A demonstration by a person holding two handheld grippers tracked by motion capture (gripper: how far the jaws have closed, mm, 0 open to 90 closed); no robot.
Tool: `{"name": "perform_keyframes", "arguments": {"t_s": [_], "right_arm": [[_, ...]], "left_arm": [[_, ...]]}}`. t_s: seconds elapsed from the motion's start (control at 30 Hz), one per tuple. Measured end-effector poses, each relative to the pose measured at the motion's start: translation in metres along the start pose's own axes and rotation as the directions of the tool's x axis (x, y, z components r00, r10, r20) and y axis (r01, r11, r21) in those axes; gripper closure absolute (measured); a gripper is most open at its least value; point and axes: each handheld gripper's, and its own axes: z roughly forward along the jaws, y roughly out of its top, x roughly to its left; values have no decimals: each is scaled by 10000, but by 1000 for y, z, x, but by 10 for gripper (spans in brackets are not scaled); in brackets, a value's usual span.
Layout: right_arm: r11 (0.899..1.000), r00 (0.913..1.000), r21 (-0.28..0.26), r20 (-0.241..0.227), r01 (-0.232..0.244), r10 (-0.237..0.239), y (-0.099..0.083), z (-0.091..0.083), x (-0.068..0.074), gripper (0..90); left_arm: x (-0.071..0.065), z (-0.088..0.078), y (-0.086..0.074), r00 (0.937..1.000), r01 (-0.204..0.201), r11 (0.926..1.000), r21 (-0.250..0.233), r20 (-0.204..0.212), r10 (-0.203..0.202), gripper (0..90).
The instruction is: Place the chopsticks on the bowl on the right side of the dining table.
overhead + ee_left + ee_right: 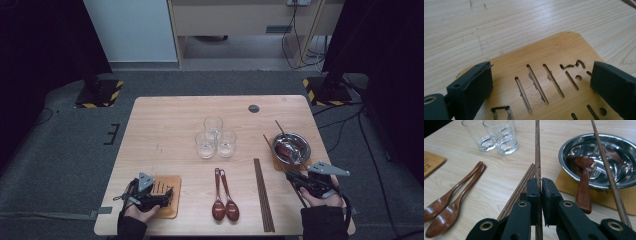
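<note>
Clamping one chopstick (538,152), far end cut off, right tongs (541,185); left tongs (541,85) wide over coaster (554,53).

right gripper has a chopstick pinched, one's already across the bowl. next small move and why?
Probably carry the chopstick sideways over the steel bowl and lay it beside the other chopstick resting on the rim. The right gripper is shut on it and holds it off the table, a spoon already sits in the bowl, so pairing the sticks looks like the remaining step there.

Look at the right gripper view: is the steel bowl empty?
No, a wooden spoon lies in the steel bowl, its handle over the rim, and a chopstick rests across it.
</note>
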Motion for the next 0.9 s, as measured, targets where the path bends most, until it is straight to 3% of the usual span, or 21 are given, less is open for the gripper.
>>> {"name": "perform_keyframes", "arguments": {"t_s": [0.9], "right_arm": [[9936, 9998, -1128, -170, 101, -121, 32, -20, 4, 851]], "left_arm": [[0, 0, 0, 10000, 0, 10000, 1, -2, 0, 33]]}}
